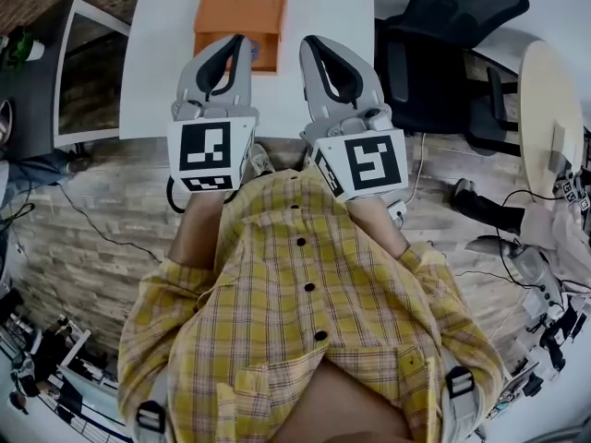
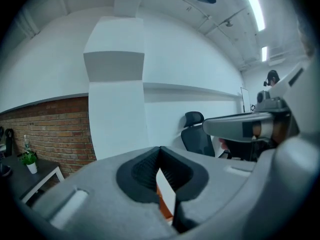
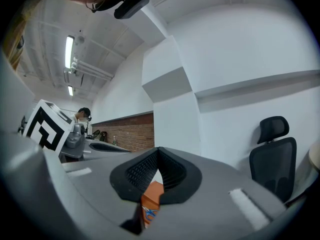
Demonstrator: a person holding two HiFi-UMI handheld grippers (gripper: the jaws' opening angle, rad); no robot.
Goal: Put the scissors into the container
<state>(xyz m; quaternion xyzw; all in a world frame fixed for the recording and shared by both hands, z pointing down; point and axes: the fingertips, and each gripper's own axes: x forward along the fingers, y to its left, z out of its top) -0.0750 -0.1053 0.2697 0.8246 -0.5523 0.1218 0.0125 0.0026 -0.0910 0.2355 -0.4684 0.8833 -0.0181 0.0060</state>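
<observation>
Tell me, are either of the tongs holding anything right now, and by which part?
Nothing is held. The left tongs and the right tongs are both shut with nothing between them, clear of the orange container.

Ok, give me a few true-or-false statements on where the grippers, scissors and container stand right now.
1. The left gripper and right gripper are both closed and empty. True.
2. The orange container sits on a black table. False: the table is white.
3. The left gripper holds the scissors. False: the blue scissors appear to lie in the container.
4. A black office chair stands right of the table. True.
</observation>
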